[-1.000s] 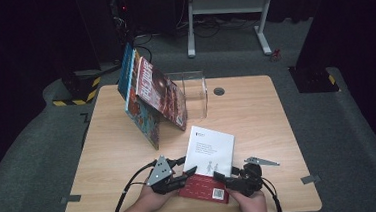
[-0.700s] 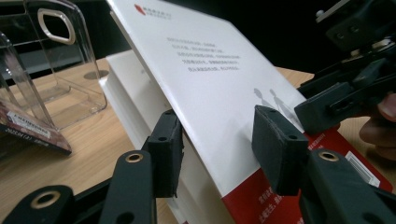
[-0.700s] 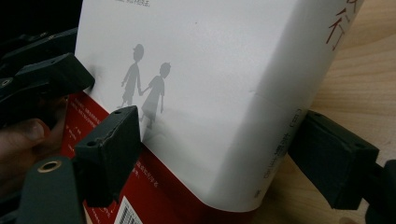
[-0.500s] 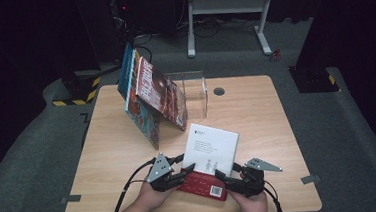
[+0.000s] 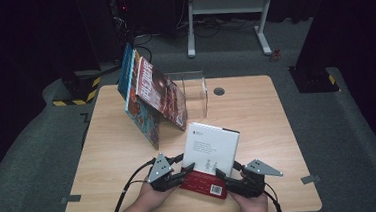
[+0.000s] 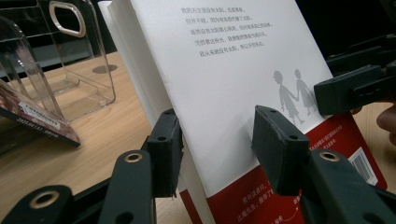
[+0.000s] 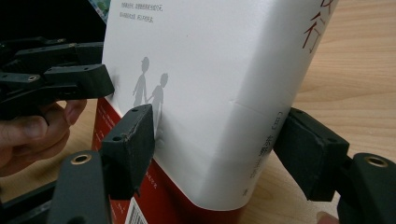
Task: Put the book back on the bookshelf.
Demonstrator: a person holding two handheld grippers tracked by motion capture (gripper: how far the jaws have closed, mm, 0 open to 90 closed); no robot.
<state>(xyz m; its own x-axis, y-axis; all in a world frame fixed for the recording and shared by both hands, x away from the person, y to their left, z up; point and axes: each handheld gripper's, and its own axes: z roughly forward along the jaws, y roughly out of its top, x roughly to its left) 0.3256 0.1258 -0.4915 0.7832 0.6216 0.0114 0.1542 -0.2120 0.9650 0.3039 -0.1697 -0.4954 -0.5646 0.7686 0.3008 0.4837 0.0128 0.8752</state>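
A white and red book is standing tilted between the two tongs near the front edge of the wooden surface, its red lower end resting low and its white back cover leaning up and away from the person.

The left tongs are gripping the book's open page edge: in the left gripper view one pad is pressing on the white cover and the other pad is sitting against the far side, so the book is clamped between them. The right tongs are gripping it at the spine side; in the right gripper view one pad is lying on the cover beside two small grey printed figures, and the other is touching the spine. A barcode is showing on the red part between the two tongs.

The left hand and the right hand are reaching in from the near edge.

Well beyond the left tongs, a row of leaning books is propped against a clear plastic stand. A small round hole is lying just beside that stand.
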